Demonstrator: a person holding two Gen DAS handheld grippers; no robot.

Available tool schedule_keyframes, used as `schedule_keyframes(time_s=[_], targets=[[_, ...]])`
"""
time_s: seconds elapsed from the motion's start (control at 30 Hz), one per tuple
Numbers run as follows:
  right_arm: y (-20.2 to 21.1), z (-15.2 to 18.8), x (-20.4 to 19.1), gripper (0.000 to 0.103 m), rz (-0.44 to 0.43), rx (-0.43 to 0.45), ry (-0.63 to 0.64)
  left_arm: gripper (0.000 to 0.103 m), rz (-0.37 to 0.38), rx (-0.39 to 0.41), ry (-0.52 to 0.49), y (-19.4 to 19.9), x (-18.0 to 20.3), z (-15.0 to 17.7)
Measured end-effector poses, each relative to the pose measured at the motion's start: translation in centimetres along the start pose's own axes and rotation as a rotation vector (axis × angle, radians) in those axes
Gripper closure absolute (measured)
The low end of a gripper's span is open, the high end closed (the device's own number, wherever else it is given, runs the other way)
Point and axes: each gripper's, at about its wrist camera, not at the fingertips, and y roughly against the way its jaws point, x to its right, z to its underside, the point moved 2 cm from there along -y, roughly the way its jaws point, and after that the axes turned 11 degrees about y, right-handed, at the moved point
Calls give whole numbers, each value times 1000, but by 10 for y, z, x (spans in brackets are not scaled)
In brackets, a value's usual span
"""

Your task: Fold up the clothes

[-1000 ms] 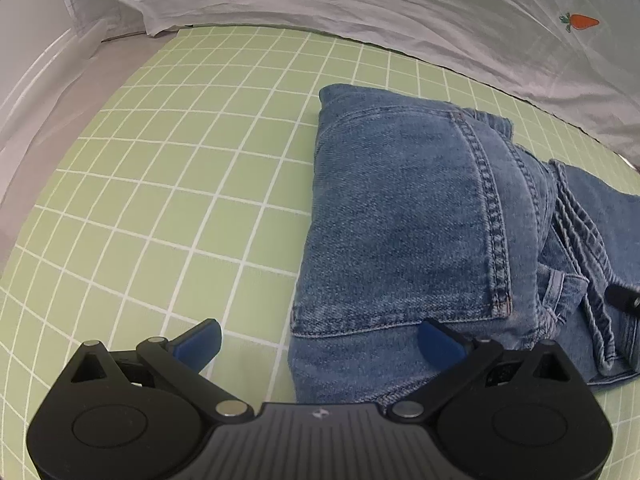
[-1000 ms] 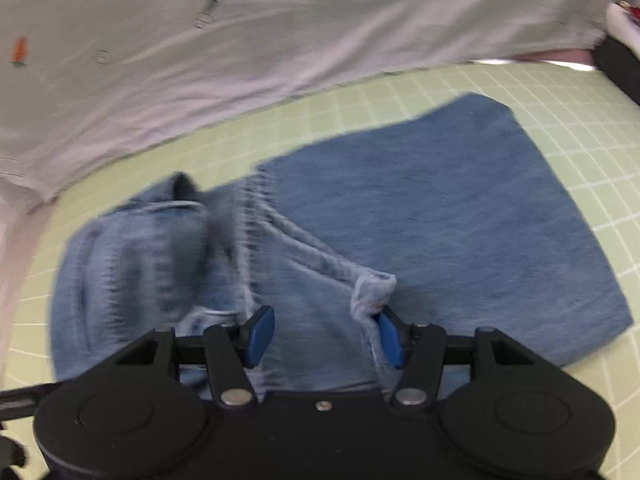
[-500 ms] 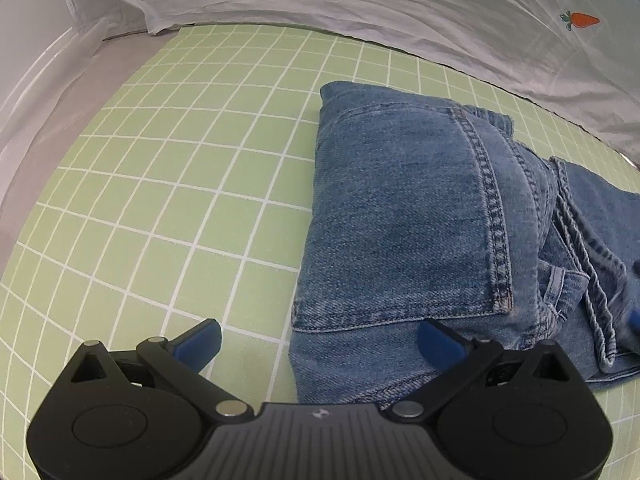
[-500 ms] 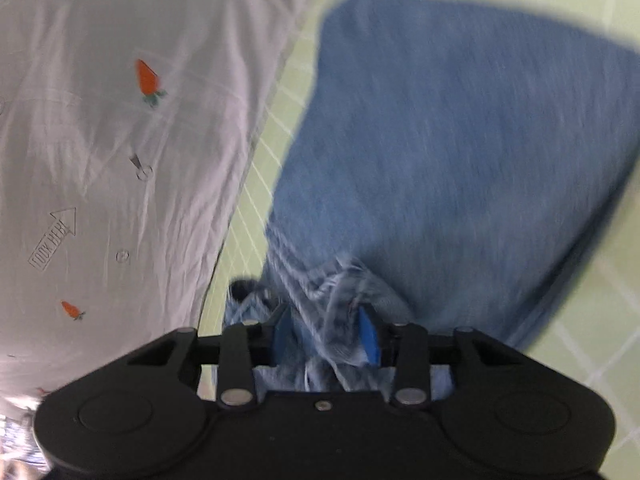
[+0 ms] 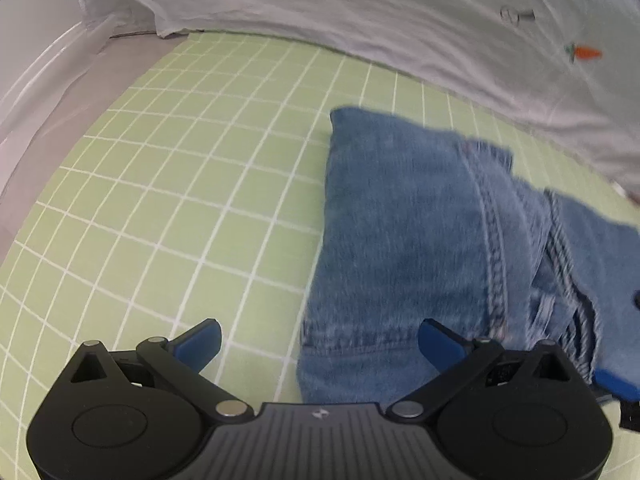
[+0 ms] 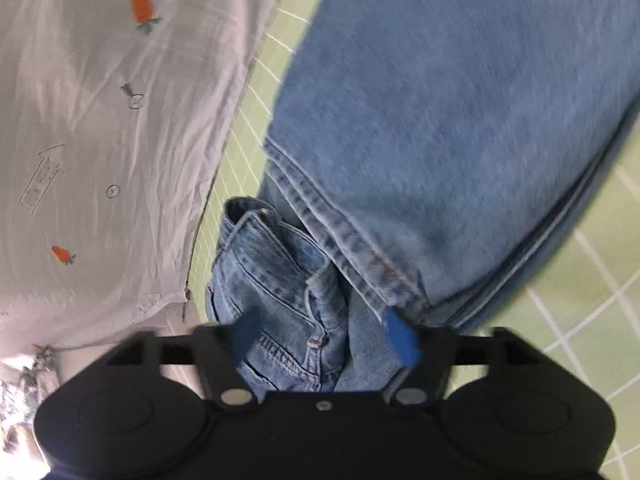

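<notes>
Jeans point(image 5: 404, 240) lie on the green grid mat point(image 5: 168, 184); my left gripper point(image 5: 320, 338) is spread wide, my right gripper point(image 6: 324, 334) looks parted around denim.

Even soft light, motion blur, fisheye bending

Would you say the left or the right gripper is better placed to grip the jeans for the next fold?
Probably the right gripper: bunched denim of the jeans lies between its fingers. The left gripper is open at the jeans' edge.
</notes>
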Motion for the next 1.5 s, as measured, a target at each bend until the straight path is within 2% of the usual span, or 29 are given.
schedule_keyframes(time_s=[0.03, 0.2, 0.47, 0.6, 0.7, 0.87, 0.93, 0.97, 1.0, 1.1, 1.2, 1.33, 1.5], targets=[[6, -1, -6, 8, 26, 17, 33, 0, 5, 1, 4, -1, -1, -2], [22, -8, -33, 0, 150, 69, 209, 0, 31, 4, 23, -5, -5, -14], [27, -11, -28, 0, 556, 75, 461, 0, 89, -37, 47, -18, -8, -22], [24, -13, -23, 0, 674, 63, 533, 0, 116, -66, 80, -25, -10, -20], [23, -15, -18, 0, 695, 57, 541, 0, 130, -84, 98, -27, -9, -18], [20, -18, -12, 0, 710, 46, 539, 0, 128, -71, 111, -26, -6, -15], [19, -17, -11, 0, 716, 46, 539, 3, 136, -66, 117, -25, -5, -14], [20, -17, -11, 0, 718, 48, 541, 13, 154, -64, 121, -23, -4, -13], [21, -17, -12, 0, 720, 51, 544, 33, 172, -62, 125, -21, -2, -12], [27, -14, -14, 0, 735, 74, 554, 54, 182, -62, 142, -14, 3, -8], [37, -11, -14, 0, 743, 102, 549, 69, 175, -41, 145, -8, 4, -6], [55, -1, -11, 0, 743, 145, 529, 74, 138, -31, 183, 1, -6, -7], [77, 19, -3, 0, 733, 173, 503, 75, 53, 23, 134, 17, -18, 2]])
